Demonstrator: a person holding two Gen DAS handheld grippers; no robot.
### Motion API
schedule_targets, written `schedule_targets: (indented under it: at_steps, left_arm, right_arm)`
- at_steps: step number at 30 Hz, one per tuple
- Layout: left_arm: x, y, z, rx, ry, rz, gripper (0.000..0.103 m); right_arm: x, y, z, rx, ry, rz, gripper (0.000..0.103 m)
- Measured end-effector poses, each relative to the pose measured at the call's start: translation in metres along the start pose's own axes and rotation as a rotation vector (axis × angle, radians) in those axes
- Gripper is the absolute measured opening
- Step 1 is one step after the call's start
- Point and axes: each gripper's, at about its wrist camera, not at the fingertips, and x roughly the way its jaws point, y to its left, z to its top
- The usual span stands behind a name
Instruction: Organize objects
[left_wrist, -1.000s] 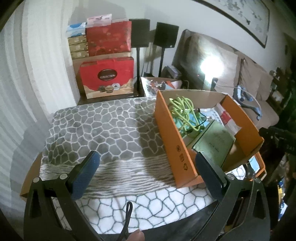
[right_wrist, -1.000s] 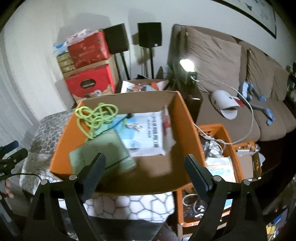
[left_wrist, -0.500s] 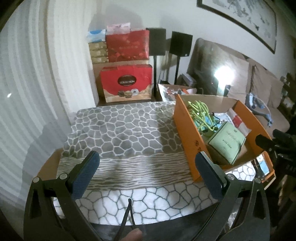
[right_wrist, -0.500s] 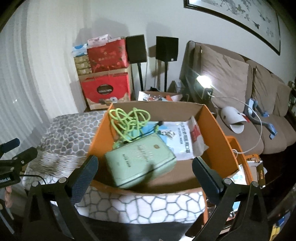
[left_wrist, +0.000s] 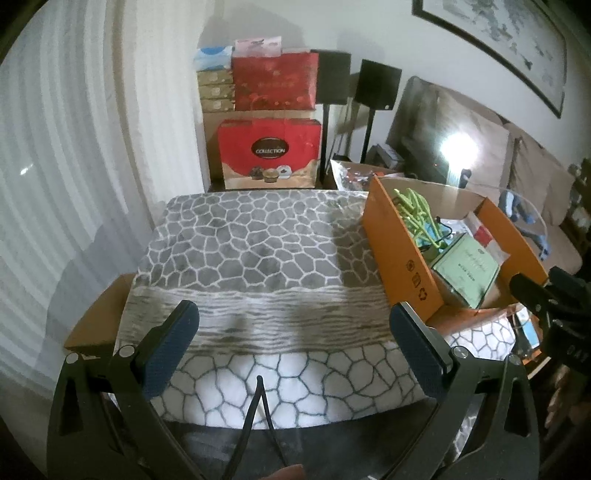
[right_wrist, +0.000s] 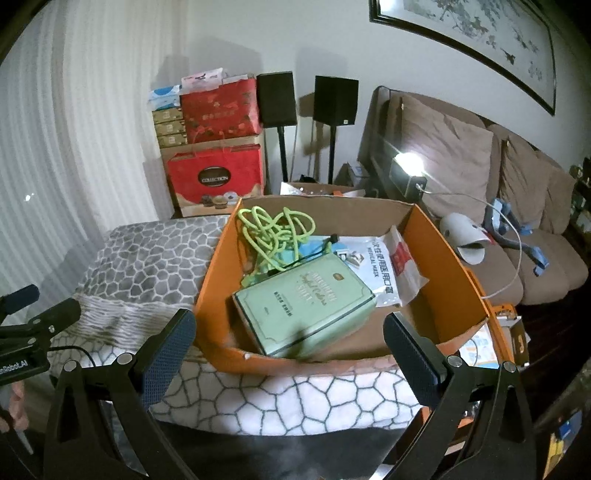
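Orange cardboard box (right_wrist: 439, 258) on the cobble-patterned fleece blanket (left_wrist: 258, 258), right side, holds a pale-green rectangular carton (right_wrist: 306, 299) and tangled lime cord (right_wrist: 273, 232); both grippers, left (left_wrist: 293, 343) and right (right_wrist: 290, 341), fingers apart, empty.

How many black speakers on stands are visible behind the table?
2. The left speaker and the right speaker stand side by side against the back wall, between the stacked red gift boxes and the sofa. None looks hidden.
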Motion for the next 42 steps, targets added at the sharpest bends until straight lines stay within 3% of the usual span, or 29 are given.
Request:
schedule_targets:
  at_steps: [11,23,42]
  left_arm:
    - [0.001,0.008,-0.011,-0.037,0.036,-0.023,0.103]
    - [-0.006,0.01,-0.013,-0.029,-0.002,0.023,0.103]
    - [-0.009,0.009,-0.014,-0.032,-0.009,0.021,0.103]
  right_arm:
    - [-0.005,0.02,-0.009,-0.029,-0.014,-0.008,0.102]
    - [-0.006,0.025,-0.01,-0.029,-0.01,-0.017,0.102]
    - [-0.007,0.026,-0.01,-0.027,-0.009,-0.017,0.102]
